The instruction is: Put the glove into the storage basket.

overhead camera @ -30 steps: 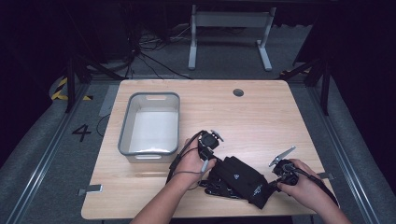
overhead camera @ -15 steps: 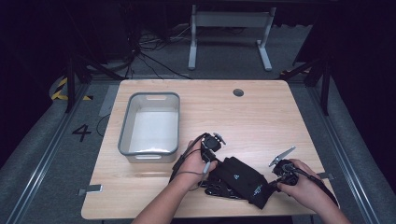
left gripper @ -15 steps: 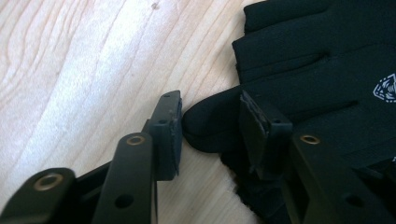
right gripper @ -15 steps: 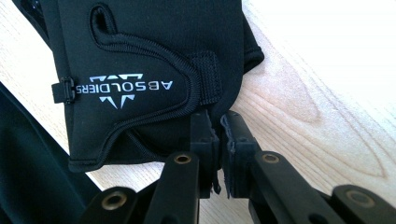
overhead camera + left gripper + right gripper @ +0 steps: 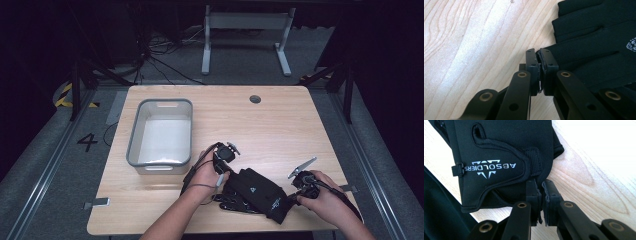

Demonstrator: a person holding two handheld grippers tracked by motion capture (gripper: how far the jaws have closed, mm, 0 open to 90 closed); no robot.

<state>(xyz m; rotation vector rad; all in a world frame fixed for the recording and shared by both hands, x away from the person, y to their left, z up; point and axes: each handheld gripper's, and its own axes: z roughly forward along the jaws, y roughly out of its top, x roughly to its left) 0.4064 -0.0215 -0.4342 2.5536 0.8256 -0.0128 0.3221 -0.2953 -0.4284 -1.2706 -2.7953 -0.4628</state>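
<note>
A black glove (image 5: 255,192) with a small white logo lies near the table's front edge, between the two hands. My left gripper (image 5: 221,181) is at its left end. In the left gripper view its jaws have just been closing, and the left gripper (image 5: 540,56) is now shut on the edge of the glove (image 5: 594,37). At the right end, my right gripper (image 5: 296,194) is shut on the cuff. The right gripper view has the right gripper (image 5: 541,185) pinching the cuff hem of the glove (image 5: 506,145), below its white lettering.
A grey bin (image 5: 132,145) with a white inside stands on the left half of the wooden table (image 5: 280,130). A round hole (image 5: 255,99) sits near the far edge. More black fabric (image 5: 439,215) lies left of the cuff.
The left gripper's jaws have drawn together on the glove's left edge. Both hands and the glove stay where they were.
</note>
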